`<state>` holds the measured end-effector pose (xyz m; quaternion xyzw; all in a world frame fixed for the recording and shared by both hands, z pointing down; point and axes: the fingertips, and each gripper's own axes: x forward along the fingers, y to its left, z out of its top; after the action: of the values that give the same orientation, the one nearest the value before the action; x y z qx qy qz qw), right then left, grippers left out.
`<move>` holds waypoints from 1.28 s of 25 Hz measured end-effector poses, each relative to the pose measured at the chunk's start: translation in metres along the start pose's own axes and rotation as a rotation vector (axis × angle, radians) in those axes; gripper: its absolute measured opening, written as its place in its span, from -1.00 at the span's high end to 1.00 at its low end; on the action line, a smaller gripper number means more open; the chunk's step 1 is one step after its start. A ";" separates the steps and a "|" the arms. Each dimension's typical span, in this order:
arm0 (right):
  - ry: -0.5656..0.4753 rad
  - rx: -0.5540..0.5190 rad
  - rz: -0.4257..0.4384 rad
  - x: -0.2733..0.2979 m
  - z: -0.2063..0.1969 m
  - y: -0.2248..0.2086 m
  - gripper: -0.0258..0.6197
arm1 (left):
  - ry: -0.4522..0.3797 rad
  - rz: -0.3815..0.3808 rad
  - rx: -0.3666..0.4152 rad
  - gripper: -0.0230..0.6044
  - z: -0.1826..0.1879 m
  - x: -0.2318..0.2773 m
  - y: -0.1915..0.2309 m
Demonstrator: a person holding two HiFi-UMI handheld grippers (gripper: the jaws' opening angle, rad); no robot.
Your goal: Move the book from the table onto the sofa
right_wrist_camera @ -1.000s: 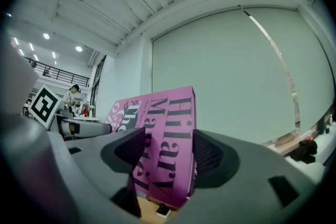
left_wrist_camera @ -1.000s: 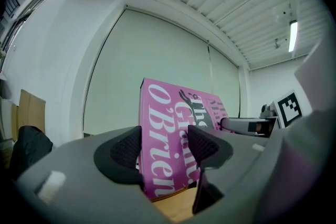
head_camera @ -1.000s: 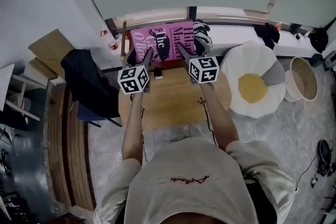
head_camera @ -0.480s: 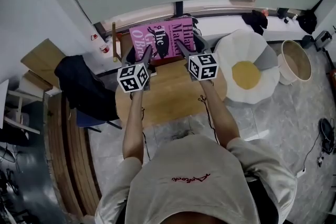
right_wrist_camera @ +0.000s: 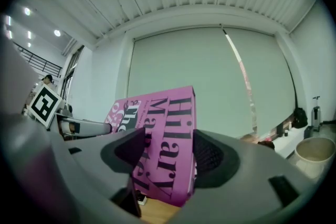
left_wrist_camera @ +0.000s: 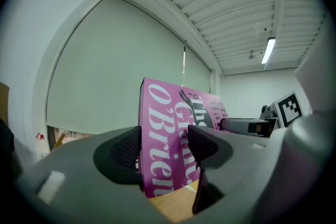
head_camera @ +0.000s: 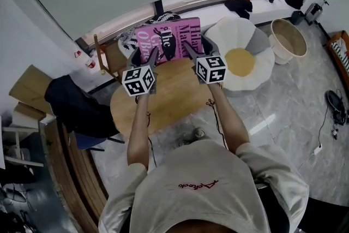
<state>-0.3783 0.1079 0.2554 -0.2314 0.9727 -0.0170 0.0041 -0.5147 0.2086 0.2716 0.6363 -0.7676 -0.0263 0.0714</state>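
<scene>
A pink book (head_camera: 170, 40) with large dark lettering is held tilted up above the far edge of the round wooden table (head_camera: 163, 103). My left gripper (head_camera: 153, 54) is shut on its left edge and my right gripper (head_camera: 188, 49) is shut on its right edge. The left gripper view shows the book (left_wrist_camera: 168, 134) standing between the dark pads (left_wrist_camera: 125, 152). In the right gripper view the book (right_wrist_camera: 163, 139) fills the gap between the pads (right_wrist_camera: 207, 157). A fried-egg-shaped cushion seat (head_camera: 242, 60) lies to the right of the table.
A black-and-white patterned item (head_camera: 126, 41) and a wooden chair (head_camera: 106, 57) sit behind the book by the window ledge. A dark jacket (head_camera: 76, 109) hangs over a chair at the left. A round basket (head_camera: 289, 38) stands at the far right. Cables lie on the tiled floor.
Both grippers keep their hold on the book. The view has swung: the table and the egg-shaped cushion have slid left and up, and the book now overlaps the table's far edge.
</scene>
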 end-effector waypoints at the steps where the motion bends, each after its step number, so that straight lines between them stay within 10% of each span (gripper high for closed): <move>1: -0.002 -0.003 -0.023 -0.007 0.001 -0.008 0.11 | 0.001 -0.024 0.002 0.05 -0.001 0.005 -0.009; 32: -0.012 0.003 -0.527 -0.301 0.007 -0.240 0.11 | 0.087 -0.517 0.029 0.05 -0.044 0.096 -0.366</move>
<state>-0.0013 0.0289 0.2566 -0.4770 0.8787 -0.0174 0.0055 -0.1693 0.0475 0.2748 0.8130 -0.5758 -0.0053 0.0860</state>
